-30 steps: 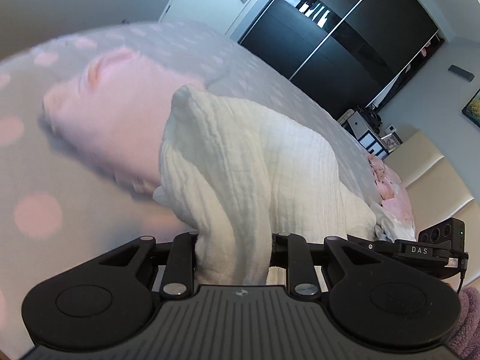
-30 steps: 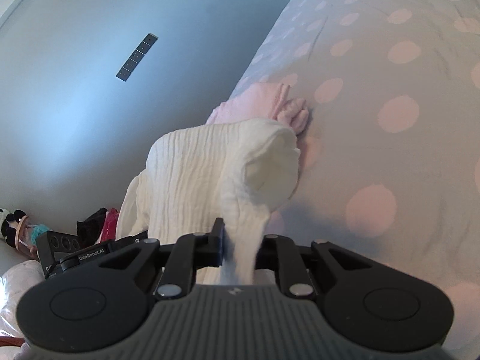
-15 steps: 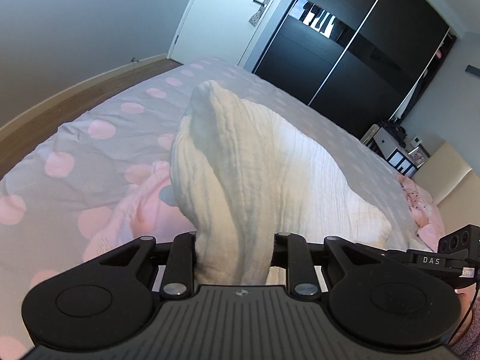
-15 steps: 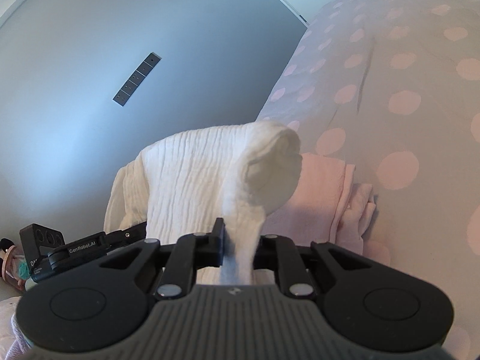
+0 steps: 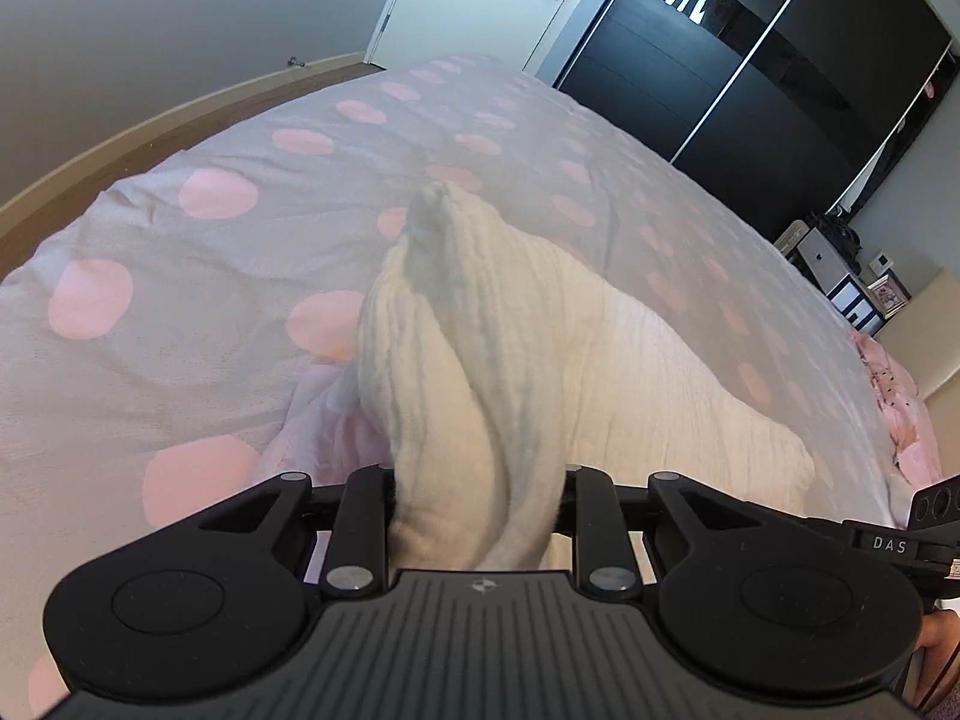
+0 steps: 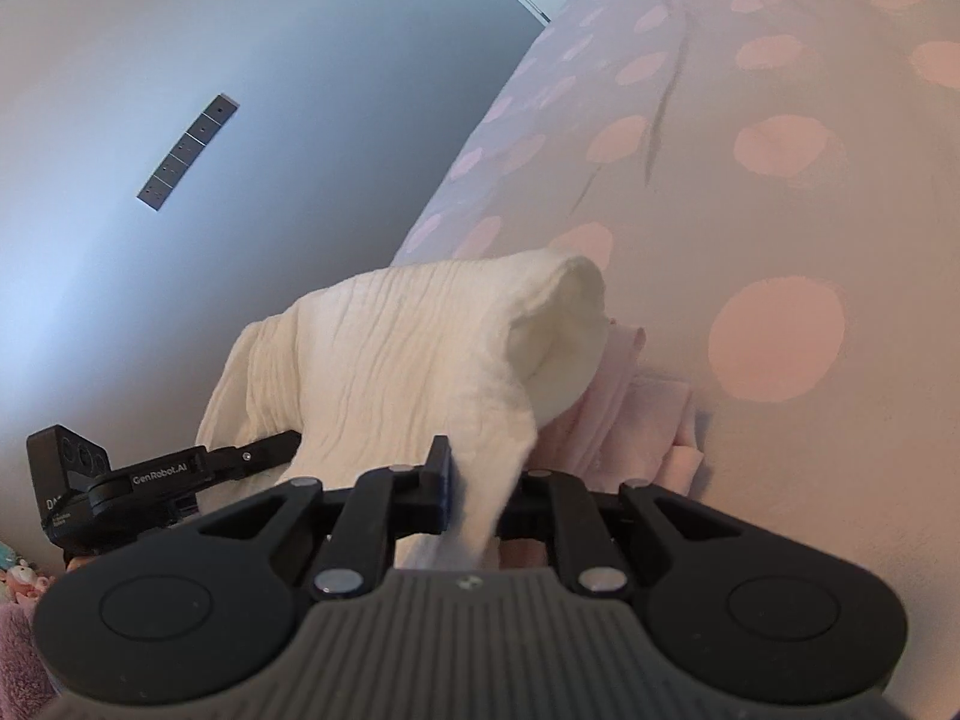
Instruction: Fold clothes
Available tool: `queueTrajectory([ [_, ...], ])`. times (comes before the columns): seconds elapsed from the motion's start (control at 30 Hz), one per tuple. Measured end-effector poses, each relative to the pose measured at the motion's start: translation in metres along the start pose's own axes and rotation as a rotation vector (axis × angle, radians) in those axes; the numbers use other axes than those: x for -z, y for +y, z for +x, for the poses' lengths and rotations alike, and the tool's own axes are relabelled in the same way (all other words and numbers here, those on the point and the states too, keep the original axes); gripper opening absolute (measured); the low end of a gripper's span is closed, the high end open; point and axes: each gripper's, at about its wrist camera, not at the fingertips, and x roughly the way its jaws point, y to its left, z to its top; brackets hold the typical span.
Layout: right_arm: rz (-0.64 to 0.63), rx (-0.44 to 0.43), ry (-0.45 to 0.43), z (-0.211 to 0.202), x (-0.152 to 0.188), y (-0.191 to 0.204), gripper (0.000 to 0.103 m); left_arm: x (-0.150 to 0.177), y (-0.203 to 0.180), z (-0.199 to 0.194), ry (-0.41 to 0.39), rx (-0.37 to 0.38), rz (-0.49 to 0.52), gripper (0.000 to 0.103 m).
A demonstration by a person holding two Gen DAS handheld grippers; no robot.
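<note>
Cloth: cream crinkled garment (image 5: 540, 360) lifted above a pink garment (image 6: 636, 420) on the bed.
Left gripper (image 5: 477, 504): clamped on a bunched edge.
Right gripper (image 6: 480, 486): pinching another edge.
Bedding: grey duvet (image 5: 210, 312), pink dots.

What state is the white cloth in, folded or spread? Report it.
Neither: the white cloth hangs bunched, pinched by both hand-held grippers, left and right.

Matte black plastic left gripper (image 5: 477, 504) and right gripper (image 6: 474, 498): ribbed grey palms, silver pivot screws, round side discs
</note>
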Motion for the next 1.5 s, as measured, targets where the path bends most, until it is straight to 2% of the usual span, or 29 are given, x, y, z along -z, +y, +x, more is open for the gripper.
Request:
queueTrajectory([
  [0.13,0.071,0.003,0.000,0.023,0.002,-0.023,0.014,0.004,0.011,0.014,0.003,-0.007,-0.032,0.023],
  [0.3,0.041,0.003,-0.003,0.019,0.000,-0.021,0.013,0.006,0.012,0.012,-0.016,-0.013,-0.037,0.030],
  [0.33,0.029,0.005,-0.001,0.015,-0.002,-0.018,0.016,0.006,0.010,0.008,-0.023,-0.016,-0.028,0.033],
  [0.37,0.016,0.007,0.002,0.010,-0.003,-0.016,0.025,0.005,0.008,0.000,-0.037,-0.023,-0.019,0.039],
  [0.43,-0.036,0.033,-0.014,-0.005,-0.006,-0.008,0.044,0.002,0.001,-0.022,-0.095,-0.041,0.001,0.042],
  [0.47,-0.074,0.057,-0.031,-0.015,-0.008,-0.004,0.047,0.001,-0.003,-0.033,-0.124,-0.050,0.011,0.042],
  [0.63,-0.191,0.137,-0.154,-0.062,-0.021,0.014,0.046,-0.006,-0.019,-0.088,-0.268,-0.095,0.060,0.041],
  [0.67,-0.222,0.134,-0.165,-0.064,-0.022,0.021,0.046,-0.008,-0.023,-0.098,-0.291,-0.093,0.069,0.040],
  [0.7,-0.253,0.132,-0.174,-0.065,-0.022,0.029,0.046,-0.010,-0.028,-0.101,-0.295,-0.072,0.080,0.032],
  [0.87,-0.364,0.133,-0.138,-0.032,-0.019,0.063,0.039,-0.009,-0.048,-0.079,-0.248,-0.083,0.140,0.027],
  [1.0,-0.391,0.203,-0.121,0.006,-0.018,0.066,0.037,-0.003,-0.039,-0.043,-0.217,-0.100,0.123,0.023],
  [1.07,-0.383,0.228,-0.115,0.021,-0.020,0.058,0.036,0.000,-0.027,-0.026,-0.204,-0.120,0.099,0.021],
  [1.2,-0.308,0.224,-0.085,0.046,-0.026,0.032,0.033,0.004,-0.002,0.001,-0.179,-0.143,0.043,0.021],
  [1.33,-0.302,0.233,-0.075,0.063,-0.025,0.022,0.033,0.007,0.008,0.020,-0.162,-0.151,0.009,0.021],
  [1.5,-0.307,0.248,-0.054,0.066,-0.029,0.025,0.033,0.008,0.005,0.015,-0.173,-0.161,0.025,0.021],
])
